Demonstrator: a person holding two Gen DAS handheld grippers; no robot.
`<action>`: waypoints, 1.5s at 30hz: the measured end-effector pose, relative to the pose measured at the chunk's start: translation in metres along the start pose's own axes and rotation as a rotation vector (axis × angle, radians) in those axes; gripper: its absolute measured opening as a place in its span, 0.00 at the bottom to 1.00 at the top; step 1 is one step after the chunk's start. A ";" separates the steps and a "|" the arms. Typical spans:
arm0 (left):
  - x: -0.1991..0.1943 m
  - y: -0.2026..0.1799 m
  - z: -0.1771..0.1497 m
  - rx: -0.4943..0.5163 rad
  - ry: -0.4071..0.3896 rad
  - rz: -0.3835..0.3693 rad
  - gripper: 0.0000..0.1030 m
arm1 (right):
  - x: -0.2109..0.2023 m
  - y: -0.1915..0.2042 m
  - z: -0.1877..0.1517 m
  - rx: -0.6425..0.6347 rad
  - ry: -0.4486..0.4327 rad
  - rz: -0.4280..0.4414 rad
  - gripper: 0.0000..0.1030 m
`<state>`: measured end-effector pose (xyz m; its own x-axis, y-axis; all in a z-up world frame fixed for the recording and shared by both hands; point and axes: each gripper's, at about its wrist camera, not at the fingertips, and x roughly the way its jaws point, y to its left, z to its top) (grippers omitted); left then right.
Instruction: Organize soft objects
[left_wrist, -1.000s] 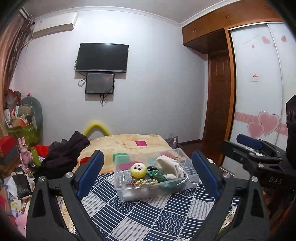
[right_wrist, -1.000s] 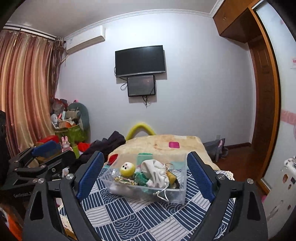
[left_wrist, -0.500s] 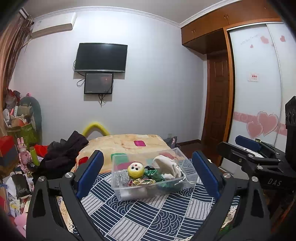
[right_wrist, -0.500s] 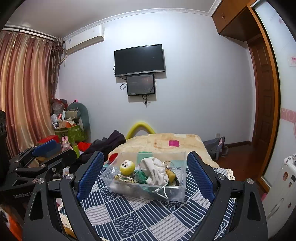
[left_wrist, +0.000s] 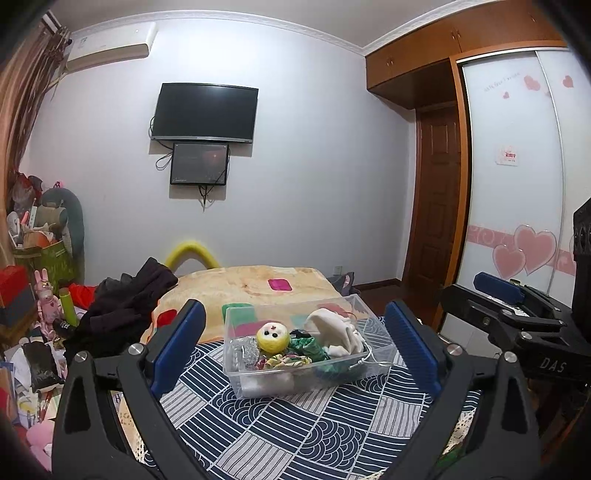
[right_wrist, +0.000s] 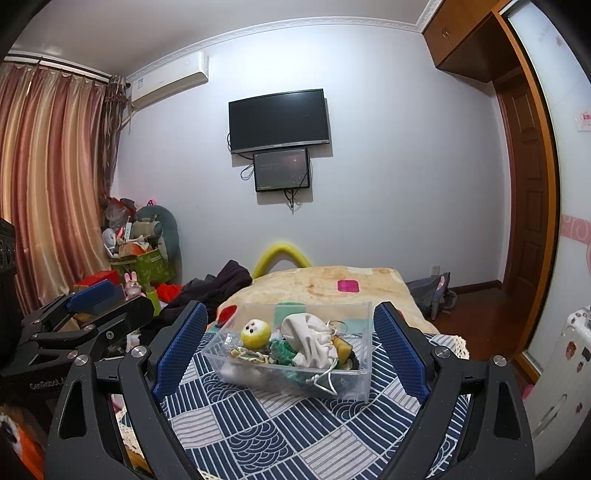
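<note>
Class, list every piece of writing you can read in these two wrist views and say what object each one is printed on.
"DAS": on the right gripper, seen in the left wrist view.
"GenRobot.A...", cut off: on the left gripper, seen in the right wrist view.
Wardrobe door: pink script and small sign too blurred to read.
Air conditioner label: too small to read.

left tongs (left_wrist: 295, 345): spread wide, empty | right tongs (right_wrist: 290, 343): spread wide, empty | side by side

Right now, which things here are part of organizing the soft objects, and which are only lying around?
Part of the job:
- clear plastic bin
- yellow plush ball
- white drawstring pouch
- green cloth
- left tongs and right tongs, both open

Only lying around:
- dark clothes
- pink pad
- wall TV
</note>
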<state>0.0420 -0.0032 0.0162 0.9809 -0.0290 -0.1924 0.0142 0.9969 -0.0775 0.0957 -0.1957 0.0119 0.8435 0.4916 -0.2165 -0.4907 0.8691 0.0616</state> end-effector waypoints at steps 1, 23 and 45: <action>0.000 0.000 0.000 0.000 0.000 0.000 0.96 | -0.001 -0.001 -0.001 0.000 0.000 0.000 0.88; 0.004 -0.002 0.000 -0.029 0.008 0.008 0.96 | -0.005 0.002 0.000 0.001 -0.003 0.006 0.88; 0.003 -0.001 -0.001 -0.049 0.006 0.018 0.96 | -0.006 0.007 -0.002 0.000 0.005 0.013 0.88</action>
<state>0.0449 -0.0039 0.0150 0.9797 -0.0116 -0.2001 -0.0130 0.9925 -0.1214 0.0862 -0.1924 0.0118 0.8358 0.5028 -0.2205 -0.5020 0.8625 0.0642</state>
